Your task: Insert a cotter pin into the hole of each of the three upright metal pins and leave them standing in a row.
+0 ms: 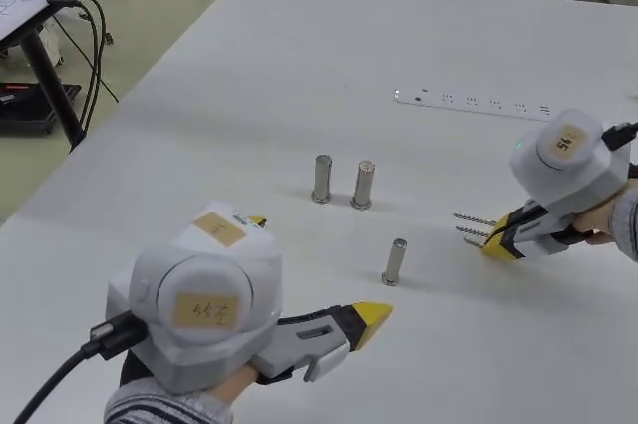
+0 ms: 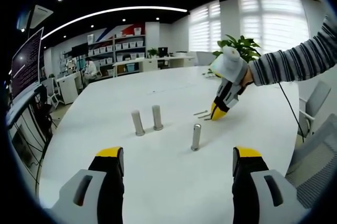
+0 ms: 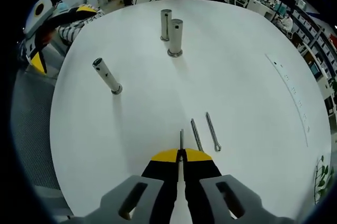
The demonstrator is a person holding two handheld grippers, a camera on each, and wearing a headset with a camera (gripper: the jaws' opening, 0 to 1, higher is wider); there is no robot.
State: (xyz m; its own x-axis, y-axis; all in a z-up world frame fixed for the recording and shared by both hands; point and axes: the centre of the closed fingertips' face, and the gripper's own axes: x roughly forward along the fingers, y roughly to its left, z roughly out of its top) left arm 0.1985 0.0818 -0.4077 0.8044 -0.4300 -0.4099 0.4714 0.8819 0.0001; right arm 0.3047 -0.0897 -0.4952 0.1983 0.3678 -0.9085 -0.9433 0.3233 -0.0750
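Yellow-tipped, the left gripper (image 2: pixel 179 155) hovers level at the lower left of the head view, jaws wide and empty. Three upright metal pins (image 1: pixel 362 186) stand mid-frame on the white table (image 1: pixel 249 75). At the right edge the right gripper (image 3: pixel 181 154) tilts down, pinching one cotter pin (image 3: pixel 181 138) just beside two loose cotter pins (image 3: pixel 196 134).

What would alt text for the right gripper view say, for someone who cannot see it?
The right gripper, jaws shut, pinches one cotter pin; two more cotter pins lie just beside it on the white table. Farther off, three metal pins stand upright, two close together and one apart.
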